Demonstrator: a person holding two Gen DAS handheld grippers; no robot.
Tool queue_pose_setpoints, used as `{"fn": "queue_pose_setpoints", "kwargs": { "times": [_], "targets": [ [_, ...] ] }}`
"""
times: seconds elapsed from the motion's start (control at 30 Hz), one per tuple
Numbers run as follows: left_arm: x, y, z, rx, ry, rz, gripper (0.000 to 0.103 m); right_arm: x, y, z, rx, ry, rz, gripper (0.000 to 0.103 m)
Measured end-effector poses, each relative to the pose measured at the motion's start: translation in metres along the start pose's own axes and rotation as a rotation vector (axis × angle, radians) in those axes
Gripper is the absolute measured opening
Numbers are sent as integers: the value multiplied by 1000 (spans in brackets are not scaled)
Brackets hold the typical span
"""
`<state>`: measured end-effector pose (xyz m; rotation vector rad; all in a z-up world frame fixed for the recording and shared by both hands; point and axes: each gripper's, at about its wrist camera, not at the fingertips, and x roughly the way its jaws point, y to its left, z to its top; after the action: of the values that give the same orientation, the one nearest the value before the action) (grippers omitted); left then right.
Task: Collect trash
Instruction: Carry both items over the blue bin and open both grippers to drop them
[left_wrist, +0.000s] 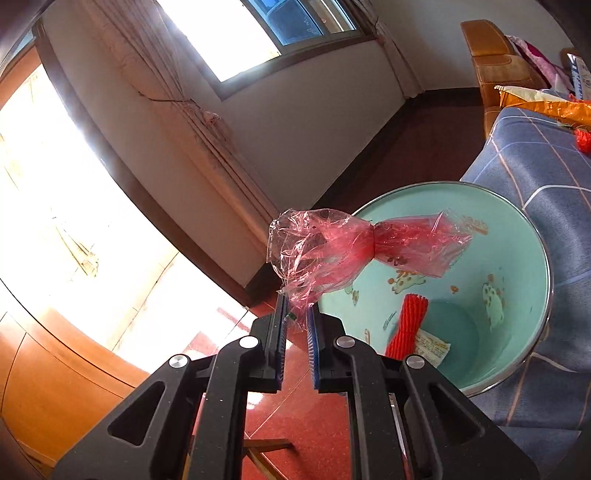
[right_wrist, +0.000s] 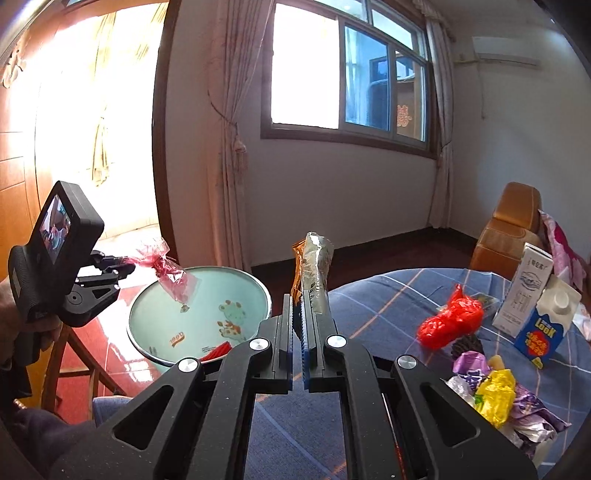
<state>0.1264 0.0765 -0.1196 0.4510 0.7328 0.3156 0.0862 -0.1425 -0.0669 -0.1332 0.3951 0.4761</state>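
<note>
My left gripper (left_wrist: 296, 308) is shut on a crumpled pink cellophane wrapper (left_wrist: 354, 249) and holds it over the near rim of a teal bin (left_wrist: 517, 258). The bin holds a red foam net (left_wrist: 408, 326) and a small white packet (left_wrist: 430, 347). In the right wrist view the left gripper (right_wrist: 129, 264) shows at the left with the wrapper (right_wrist: 166, 275) over the bin (right_wrist: 147, 314). My right gripper (right_wrist: 297, 302) is shut on an orange and silver snack wrapper (right_wrist: 314, 273), held upright above the table edge.
The table has a blue checked cloth (right_wrist: 388, 302). On it lie a red plastic bag (right_wrist: 450, 321), two milk cartons (right_wrist: 543, 325), and a heap of purple and yellow wrappers (right_wrist: 495, 398). A brown armchair (right_wrist: 509, 229) stands behind. A wooden stool (right_wrist: 77, 369) is beside the bin.
</note>
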Motion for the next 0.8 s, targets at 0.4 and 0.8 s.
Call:
{"fn": "queue_pose_setpoints", "kwargs": {
  "times": [0.4,0.8],
  "targets": [
    [15,4,-10,26,30,62,10,36,35,1,-192,75,69,4],
    [24,6,-17,10,48,52,10,54,51,7,-261,111,108,4]
  ]
}}
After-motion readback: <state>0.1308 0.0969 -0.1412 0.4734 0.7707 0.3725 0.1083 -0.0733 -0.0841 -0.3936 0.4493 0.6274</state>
